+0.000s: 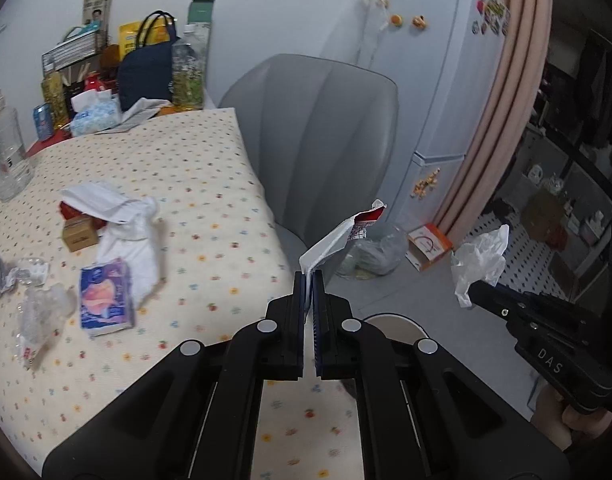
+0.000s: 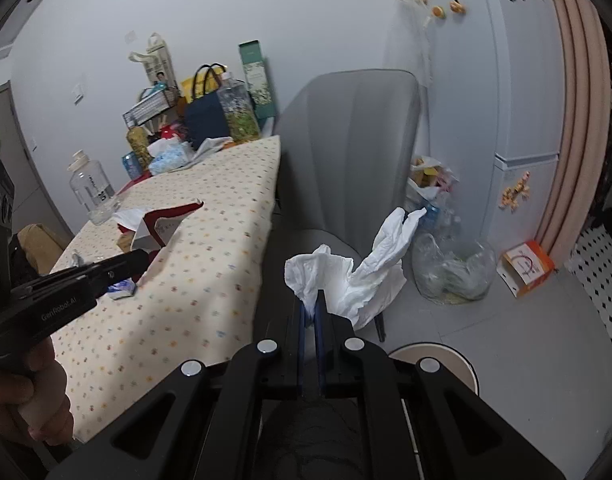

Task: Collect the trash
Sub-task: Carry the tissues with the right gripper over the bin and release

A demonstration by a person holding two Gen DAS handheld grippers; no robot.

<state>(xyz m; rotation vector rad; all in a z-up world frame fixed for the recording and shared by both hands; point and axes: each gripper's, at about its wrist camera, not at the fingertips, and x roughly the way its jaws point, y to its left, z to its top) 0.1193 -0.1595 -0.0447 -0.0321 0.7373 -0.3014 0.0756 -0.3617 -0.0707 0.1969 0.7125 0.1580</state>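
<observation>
While both grippers are loaded, neither has reached a bin yet. The left gripper (image 1: pixel 309 280) has its jaws pressed together on a torn red-and-white wrapper (image 1: pixel 342 236), which sticks up toward 1 o'clock past the table's edge, above the grey chair (image 1: pixel 318 128). The right gripper (image 2: pixel 313 304) has its jaws clamped on a crumpled white tissue (image 2: pixel 354 276), which billows toward 1 o'clock, also off the table and above the floor.

Risks, as I judge them: each piece is pinched only by a thin edge, so a quick swing could let the tissue tear or the wrapper slide free and land on the floor or chair. A round white rim (image 2: pixel 438 354), possibly a bin, sits low at 5 o'clock, half hidden behind the fingers, so a release could miss it.

Counted: two grippers, each holding one piece. On the dotted tablecloth (image 1: pixel 193 184) at 9 o'clock in the left view remain about six loose pieces: one white cloth or paper heap (image 1: pixel 121 216), one small brown box (image 1: pixel 78 234), one purple packet (image 1: pixel 105 300), one clear plastic wrap (image 1: pixel 41 316), and two small crumpled scraps (image 1: pixel 9 274). One clear bag of rubbish (image 2: pixel 454 276) and one orange box (image 2: pixel 528 268) sit on the floor.
</observation>
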